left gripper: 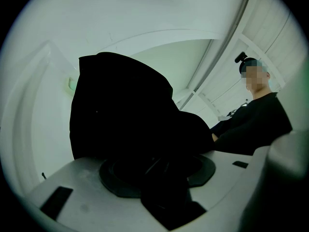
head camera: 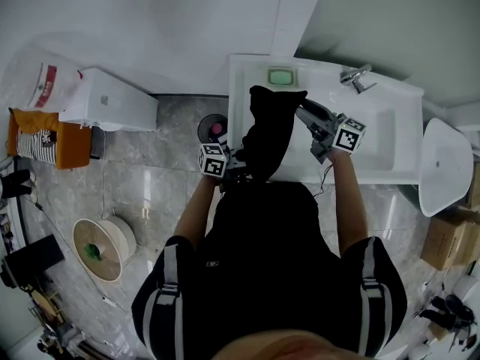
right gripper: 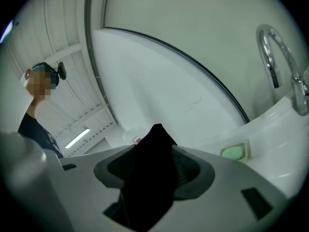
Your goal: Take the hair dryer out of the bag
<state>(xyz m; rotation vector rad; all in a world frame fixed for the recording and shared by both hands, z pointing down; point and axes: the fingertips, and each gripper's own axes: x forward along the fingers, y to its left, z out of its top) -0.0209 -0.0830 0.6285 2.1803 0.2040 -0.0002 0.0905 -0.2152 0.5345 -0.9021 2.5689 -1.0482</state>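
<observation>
At the white counter, the left gripper and right gripper each pinch the black bag. The hair dryer is probably inside, unseen; thin cloth may slip and drop it.

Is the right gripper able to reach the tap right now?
Probably yes: only bare sink lies between the right gripper and the tap, nothing blocks it. But black bag cloth sits in its jaws, so it would likely need to let go before grabbing.
</observation>
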